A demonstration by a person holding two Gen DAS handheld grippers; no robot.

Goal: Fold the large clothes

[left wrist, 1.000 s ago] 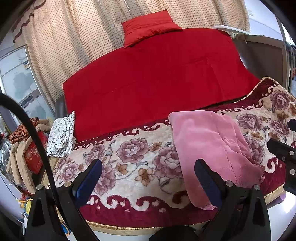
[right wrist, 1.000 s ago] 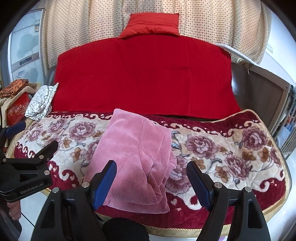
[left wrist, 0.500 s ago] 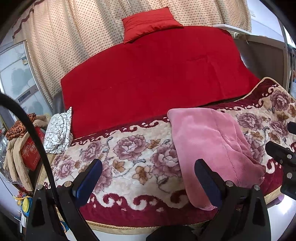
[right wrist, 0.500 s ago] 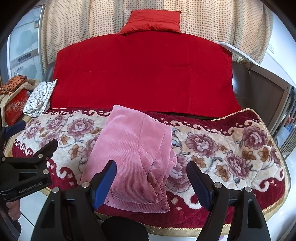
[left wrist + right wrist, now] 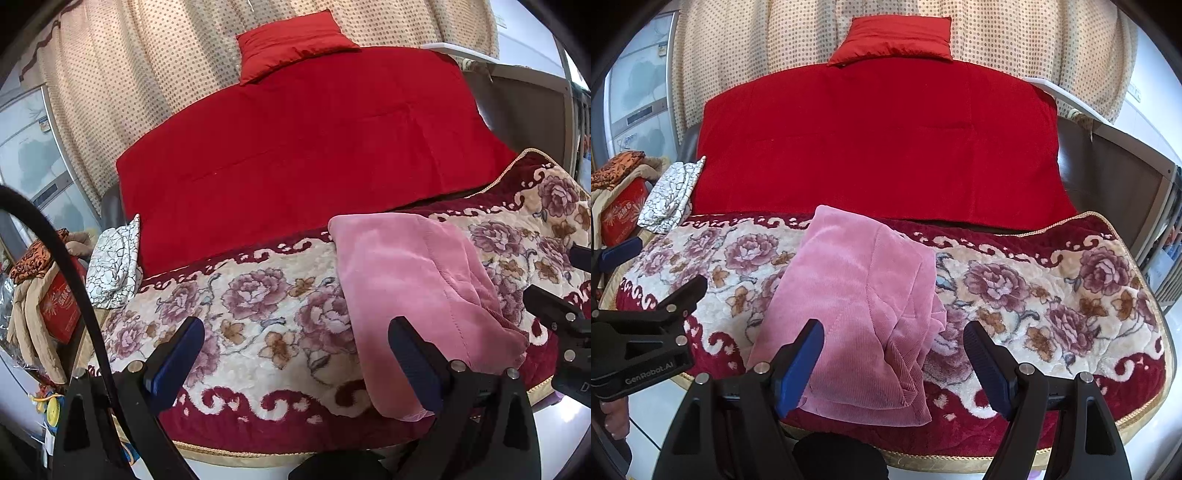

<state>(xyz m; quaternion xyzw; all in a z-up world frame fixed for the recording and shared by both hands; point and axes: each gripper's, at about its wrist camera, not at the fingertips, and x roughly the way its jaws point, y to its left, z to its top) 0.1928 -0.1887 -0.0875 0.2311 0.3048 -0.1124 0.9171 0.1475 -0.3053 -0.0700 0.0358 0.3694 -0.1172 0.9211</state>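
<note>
Both grippers — left gripper and right gripper — hang wide open above the folded pink garment, gripping and touching nothing.

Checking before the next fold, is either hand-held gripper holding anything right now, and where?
Nothing is held. The left hand-held gripper and right hand-held gripper are both open above the pink garment.

Your frame centre is filled by a red quilt, with a red cushion at top centre against a dotted beige curtain. Across the lower half you have a floral blanket, cream with maroon border. At your left edge: a crackle-print white cloth, a red box, an orange patterned fabric.
</note>
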